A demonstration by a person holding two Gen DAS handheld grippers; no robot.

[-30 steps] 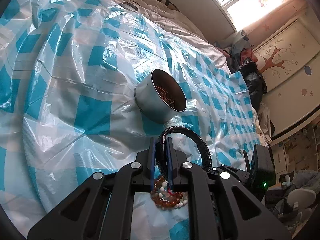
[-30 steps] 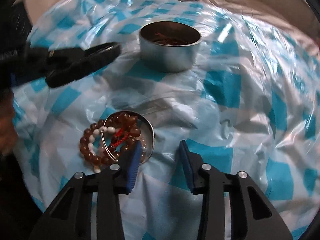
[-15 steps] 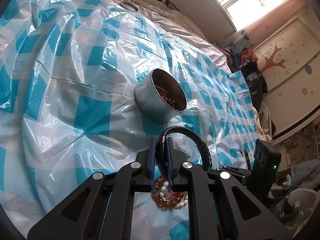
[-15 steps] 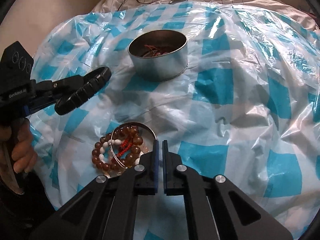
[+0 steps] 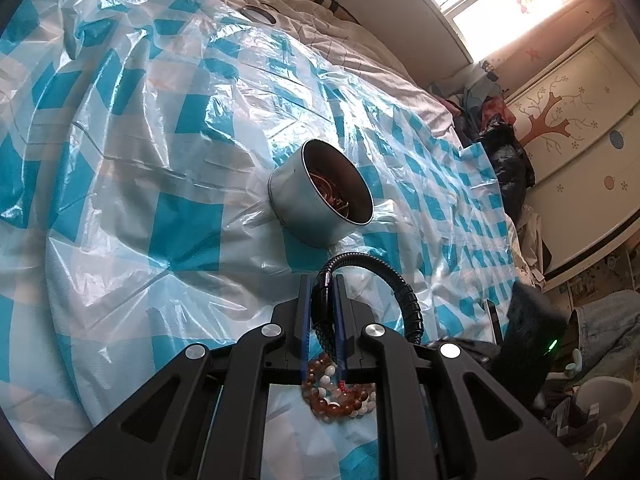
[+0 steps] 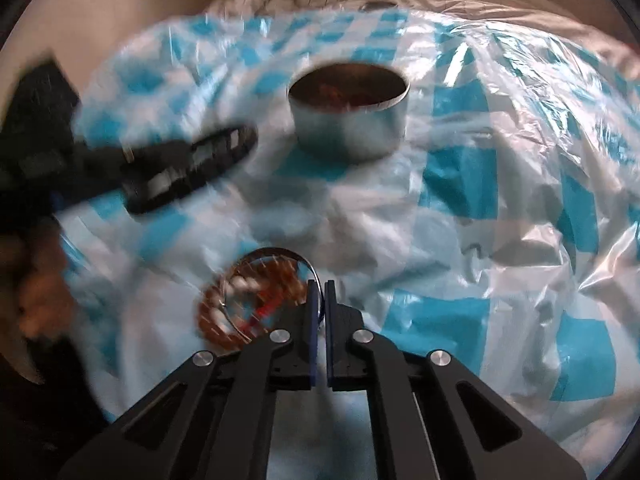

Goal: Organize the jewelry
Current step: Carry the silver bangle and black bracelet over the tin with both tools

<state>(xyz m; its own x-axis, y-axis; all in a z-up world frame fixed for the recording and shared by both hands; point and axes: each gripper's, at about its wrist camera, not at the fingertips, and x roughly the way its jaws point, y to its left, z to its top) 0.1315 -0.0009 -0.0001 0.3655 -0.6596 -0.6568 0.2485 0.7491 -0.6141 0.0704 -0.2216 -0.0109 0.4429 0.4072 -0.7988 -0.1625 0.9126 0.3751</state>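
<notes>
My left gripper (image 5: pixel 322 292) is shut on a black braided bracelet (image 5: pixel 400 292) and holds it above the sheet, short of a round metal tin (image 5: pixel 316 204) with jewelry inside. My right gripper (image 6: pixel 321 292) is shut on a thin silver bangle (image 6: pixel 280 252), at its right side. The bangle lies among brown and white bead bracelets (image 6: pixel 224 312), also seen below my left gripper (image 5: pixel 340 396). The tin (image 6: pixel 348 120) stands beyond. The left gripper with the black bracelet (image 6: pixel 188 168) shows blurred at the left of the right wrist view.
A blue and white checked plastic sheet (image 5: pixel 160 160) covers the bed. Bedding and a round lid (image 5: pixel 260 14) lie at the far edge. Dark clothes (image 5: pixel 508 160) and a cabinet with a tree drawing (image 5: pixel 560 120) stand to the right.
My right gripper has shut on the silver bangle at the bead pile and is now moving, blurring its view. My left gripper still holds the black bracelet in about the same place.
</notes>
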